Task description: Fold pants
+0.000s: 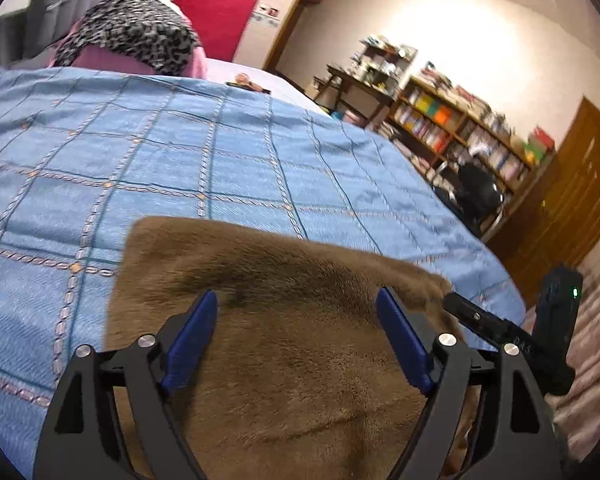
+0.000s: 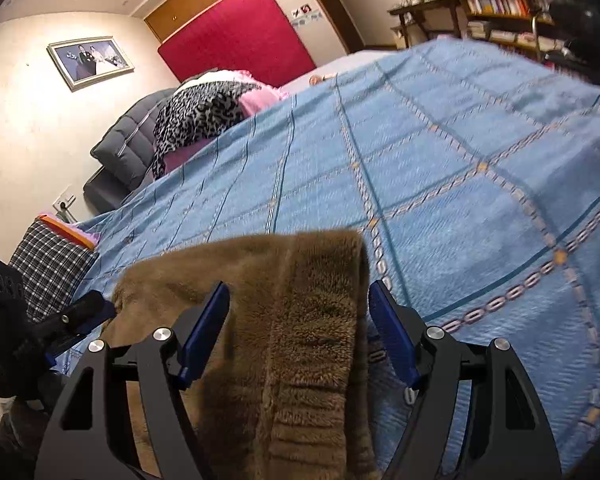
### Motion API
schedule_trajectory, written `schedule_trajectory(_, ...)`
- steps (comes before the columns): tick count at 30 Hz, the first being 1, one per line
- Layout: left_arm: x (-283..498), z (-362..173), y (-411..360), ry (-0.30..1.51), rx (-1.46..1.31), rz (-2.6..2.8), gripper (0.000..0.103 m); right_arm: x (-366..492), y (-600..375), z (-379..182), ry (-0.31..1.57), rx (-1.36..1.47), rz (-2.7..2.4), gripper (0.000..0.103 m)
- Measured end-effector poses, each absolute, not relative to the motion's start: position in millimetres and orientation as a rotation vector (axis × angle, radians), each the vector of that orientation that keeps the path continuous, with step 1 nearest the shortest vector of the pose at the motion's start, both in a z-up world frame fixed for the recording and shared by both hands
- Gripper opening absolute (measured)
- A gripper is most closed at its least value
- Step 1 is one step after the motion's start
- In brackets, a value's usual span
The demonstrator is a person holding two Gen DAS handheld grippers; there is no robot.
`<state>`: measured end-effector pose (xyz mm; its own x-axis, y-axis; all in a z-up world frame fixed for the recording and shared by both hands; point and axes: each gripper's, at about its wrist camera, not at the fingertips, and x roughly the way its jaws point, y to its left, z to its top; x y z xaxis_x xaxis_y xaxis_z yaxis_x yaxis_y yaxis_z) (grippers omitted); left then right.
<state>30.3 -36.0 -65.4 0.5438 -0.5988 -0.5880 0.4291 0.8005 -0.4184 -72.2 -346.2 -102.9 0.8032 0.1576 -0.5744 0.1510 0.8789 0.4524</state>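
**Pants on bed's near edge, both jaws spread**

Brown fuzzy pants [image 1: 284, 344] lie on the blue bedspread [image 1: 180, 168] at the near edge of the bed. Left gripper [image 1: 296, 336] over them, jaws spread, nothing pinched. Right gripper [image 2: 298, 328] over the pants' ribbed waistband [image 2: 312, 420], jaws spread too. Far end: leopard-print cloth [image 1: 132, 36], red headboard [image 2: 236, 32]. Bookshelf [image 1: 460, 132] far right.

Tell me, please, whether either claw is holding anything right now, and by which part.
Nothing is held. The left claw and the right claw are both open above the brown pants, with their fingers apart.
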Motion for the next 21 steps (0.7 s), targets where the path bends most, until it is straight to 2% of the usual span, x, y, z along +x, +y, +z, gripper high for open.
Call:
schedule_trajectory(7, 19, -73, 5, 0.793, -0.288, -0.513, 0.083, -78, -306, -83, 0.623, 0.380, 0.067, 0.073)
schedule_trajectory(12, 21, -97, 13, 0.839, -0.251, -0.424, 0.083, -59, -286, -109, 0.701, 0.290, 0.065, 0.074)
schedule_trajectory(14, 25, -112, 17, 0.860, -0.276, -0.423, 0.089, -54, -283, -120, 0.712, 0.254, 0.051, 0.076)
schedule_trajectory(16, 28, -122, 22, 0.875, -0.328, -0.440, 0.089, -54, -277, -123, 0.708, 0.215, 0.049, 0.078)
schedule_trajectory(21, 26, -118, 27, 0.878, -0.329, -0.456, 0.089, -56, -283, -116, 0.725, 0.259, 0.072, 0.079)
